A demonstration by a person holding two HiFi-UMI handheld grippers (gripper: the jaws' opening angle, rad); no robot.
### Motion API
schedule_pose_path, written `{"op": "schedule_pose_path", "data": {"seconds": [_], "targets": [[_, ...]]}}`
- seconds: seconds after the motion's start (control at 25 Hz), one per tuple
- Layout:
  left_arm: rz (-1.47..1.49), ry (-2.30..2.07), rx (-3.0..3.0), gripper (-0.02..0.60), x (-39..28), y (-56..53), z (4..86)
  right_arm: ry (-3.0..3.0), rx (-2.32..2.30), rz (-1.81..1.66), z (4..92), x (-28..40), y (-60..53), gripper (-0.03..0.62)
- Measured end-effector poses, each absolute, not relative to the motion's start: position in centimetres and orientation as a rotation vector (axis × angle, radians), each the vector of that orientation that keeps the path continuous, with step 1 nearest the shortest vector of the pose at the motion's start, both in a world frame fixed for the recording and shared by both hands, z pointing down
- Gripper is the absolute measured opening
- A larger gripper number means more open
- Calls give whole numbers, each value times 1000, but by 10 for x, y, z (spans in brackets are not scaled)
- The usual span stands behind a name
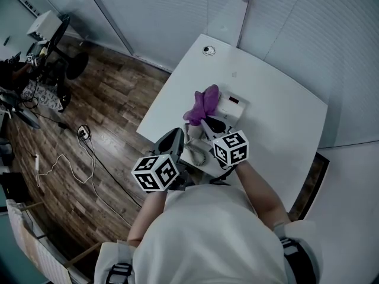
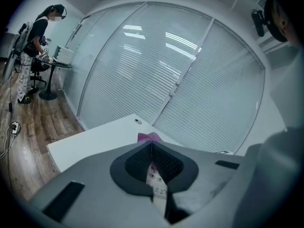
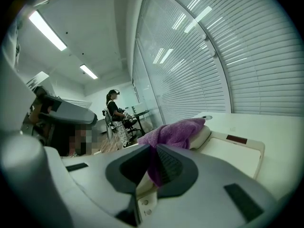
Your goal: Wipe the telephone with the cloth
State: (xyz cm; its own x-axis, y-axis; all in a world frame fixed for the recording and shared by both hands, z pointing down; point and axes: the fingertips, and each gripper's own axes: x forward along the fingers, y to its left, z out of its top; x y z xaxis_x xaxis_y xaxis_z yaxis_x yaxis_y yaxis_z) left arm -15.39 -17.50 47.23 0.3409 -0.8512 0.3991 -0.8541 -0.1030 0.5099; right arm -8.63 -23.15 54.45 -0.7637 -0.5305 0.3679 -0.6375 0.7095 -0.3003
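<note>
- Pinching one fold of the purple cloth (image 3: 173, 132), the right gripper (image 3: 153, 151) has its jaws closed on the fabric. The grip is narrow, so a hard drag could, I judge, pull the fold free and leave the cloth lying on the phone.
- The left gripper (image 2: 152, 148) has its jaws pressed together with nothing between them, and it hangs just above the keypad (image 2: 156, 179). It steadies nothing — a firm stroke might push the telephone (image 1: 231, 105) across the smooth white table (image 1: 278, 117).
- The cloth is draped over what looks like the handset (image 3: 203, 137). A sideways wipe could knock it off its cradle.
- The coiled cord (image 1: 195, 152) lies near the table's front edge, under both grippers, where either one could snag it.
- Pressure over the keypad could push buttons in.
- The telephone is a cream-white desk set standing towards the table's left side, directly ahead of both grippers. It has a small dark red window on its flat upper panel.
- The cloth is plush and bunched in a heap rather than spread flat — little of it likely touches the telephone, so a pass may clean only a narrow strip.
</note>
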Motion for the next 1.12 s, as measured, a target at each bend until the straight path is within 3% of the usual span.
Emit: {"op": "schedule_pose_path", "data": {"seconds": [1.12], "targets": [[12, -1492, 1923, 21, -153, -174, 476, -2635, 699, 658, 572, -101, -179, 48]]}}
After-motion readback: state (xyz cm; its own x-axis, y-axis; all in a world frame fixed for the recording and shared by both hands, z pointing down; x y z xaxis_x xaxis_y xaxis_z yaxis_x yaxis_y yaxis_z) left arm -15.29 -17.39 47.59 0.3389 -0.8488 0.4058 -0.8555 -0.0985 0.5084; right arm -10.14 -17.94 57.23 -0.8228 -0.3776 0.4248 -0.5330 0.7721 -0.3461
